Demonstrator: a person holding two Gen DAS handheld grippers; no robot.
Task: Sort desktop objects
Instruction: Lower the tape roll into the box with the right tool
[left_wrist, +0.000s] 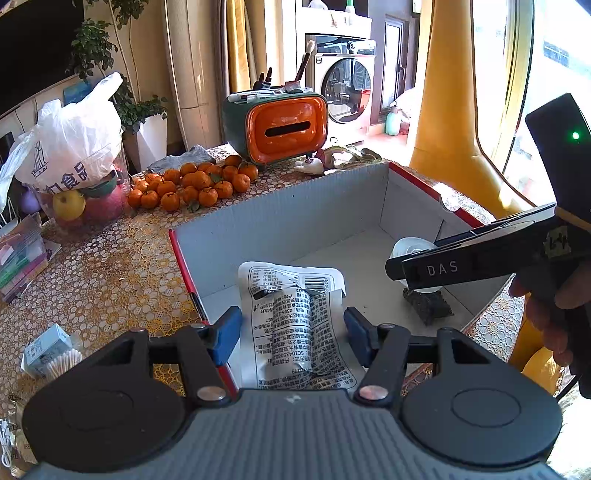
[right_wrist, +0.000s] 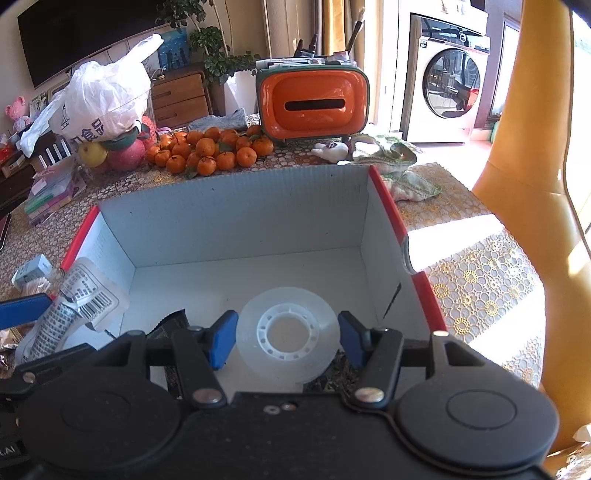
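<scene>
Inside an open white box (right_wrist: 240, 221) with red edges, two things are being handled at once. At its left side, a crumpled white packet (left_wrist: 291, 325) printed with black text and a barcode lies between the blue pads (left_wrist: 227, 334) of the left gripper (left_wrist: 291, 334); the jaws stand wide, with a gap on each side of the packet, so they hold nothing. At the right side of the box, a clear roll of tape (right_wrist: 288, 334) sits between the blue pads (right_wrist: 221, 338) of the right gripper (right_wrist: 288, 338); whether those pads actually press the roll cannot be told. A dark wrapper (left_wrist: 428, 306) lies on the box floor beneath the tape. The box rests on a table (left_wrist: 110, 266) covered in gold lace cloth. Behind the box are a pile of tangerines (right_wrist: 210, 147), an orange tissue holder (right_wrist: 314, 105), and a white plastic bag (left_wrist: 74, 140) over apples. A small blue-and-white carton (left_wrist: 46, 349) and cotton swabs (left_wrist: 64, 363) lie to the left of the box.
</scene>
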